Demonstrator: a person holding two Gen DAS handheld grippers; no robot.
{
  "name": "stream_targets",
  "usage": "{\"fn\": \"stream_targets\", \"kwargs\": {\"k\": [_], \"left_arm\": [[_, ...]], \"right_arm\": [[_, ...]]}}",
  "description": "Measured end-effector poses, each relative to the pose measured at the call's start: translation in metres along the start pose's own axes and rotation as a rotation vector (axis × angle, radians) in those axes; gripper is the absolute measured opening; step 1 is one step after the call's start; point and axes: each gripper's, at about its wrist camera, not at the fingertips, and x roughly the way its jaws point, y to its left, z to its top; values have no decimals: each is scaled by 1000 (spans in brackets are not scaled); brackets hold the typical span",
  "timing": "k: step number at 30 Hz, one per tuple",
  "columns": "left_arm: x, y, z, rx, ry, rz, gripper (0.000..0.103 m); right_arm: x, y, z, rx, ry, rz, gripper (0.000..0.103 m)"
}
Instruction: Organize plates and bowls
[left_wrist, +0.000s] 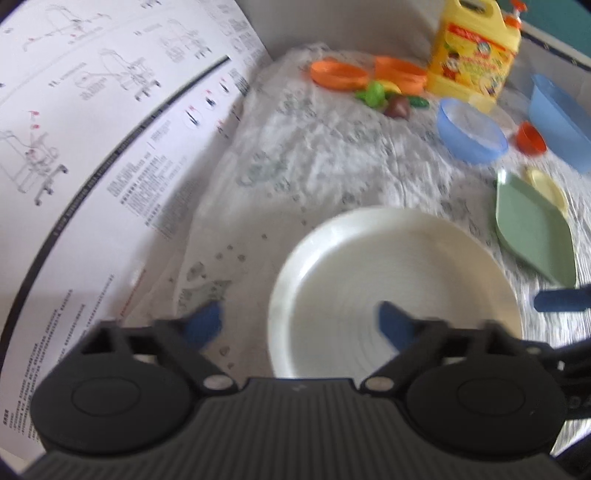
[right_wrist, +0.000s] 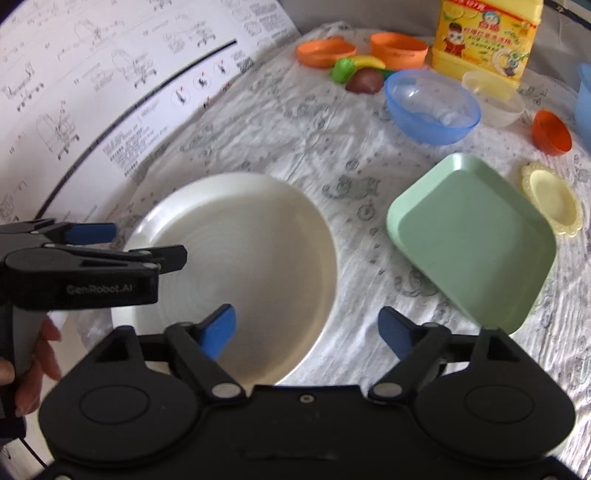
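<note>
- 2 grippers hang over a worktop draped in a crumpled white patterned cloth, both with blue-tipped fingers spread wide and holding nothing.
- Left gripper sits low over the near-left rim of the white plate; 1 finger is over the cloth, the other over the plate's well.
- Right gripper straddles the white plate's near-right edge, and the left one shows at that view's left edge, gripped by a hand.
- Green square plate lies just right of the white plate — apart from it — with a small pale yellow dish beside its far corner.
- Farther back: a blue bowl, a clear bowl, a small orange cup on its side, 2 orange dishes, toy fruit and a yellow detergent jug.
- Large printed instruction sheet covers the left.
</note>
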Motion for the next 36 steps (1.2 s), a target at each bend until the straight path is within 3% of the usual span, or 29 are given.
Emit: {"fn": "stream_targets", "kwargs": {"k": [2, 5, 14, 21, 27, 31, 36], "left_arm": [[-4, 2, 4, -18, -18, 0, 103], [-7, 3, 11, -41, -28, -3, 103], [-14, -36, 36, 18, -72, -37, 103], [-11, -97, 55, 126, -105, -90, 103], [5, -131, 61, 194, -82, -120, 103], [18, -146, 65, 231, -58, -133, 103], [32, -162, 73, 271, -41, -135, 103]], "right_arm": [[-5, -6, -1, 8, -3, 1, 88], [-14, -21, -6, 45, -7, 16, 103], [-46, -70, -22, 157, -81, -42, 103], [-58, -124, -30, 313, -128, -105, 103], [-60, -174, -37, 470, -150, -154, 103], [-53, -196, -41, 540, -143, -160, 88], [-32, -206, -37, 554, -125, -113, 56]]}}
